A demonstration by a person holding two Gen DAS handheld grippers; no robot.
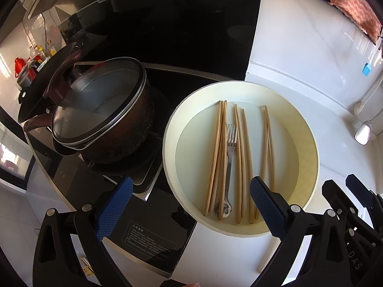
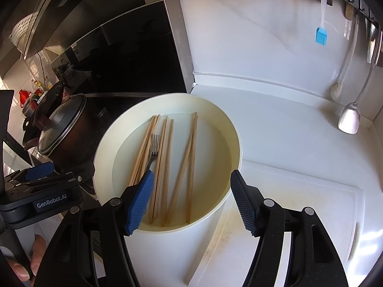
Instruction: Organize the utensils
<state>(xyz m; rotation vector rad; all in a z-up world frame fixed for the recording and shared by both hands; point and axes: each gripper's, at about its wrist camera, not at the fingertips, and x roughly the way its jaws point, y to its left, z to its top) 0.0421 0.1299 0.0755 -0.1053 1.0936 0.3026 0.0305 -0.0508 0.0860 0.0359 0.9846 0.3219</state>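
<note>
Blue-padded left gripper (image 1: 191, 201) and right gripper (image 2: 191, 191): jaws wide, empty, above bowl (image 1: 308, 129).

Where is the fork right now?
In both views the fork lies in the cream basin, tines toward the wall, among the left chopsticks, right of the lidded pot.

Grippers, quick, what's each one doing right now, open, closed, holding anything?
Left gripper: jaws open, holding nothing, over the near rim of the cream bowl.
Right gripper: jaws open, holding nothing, above the chopsticks.
</note>
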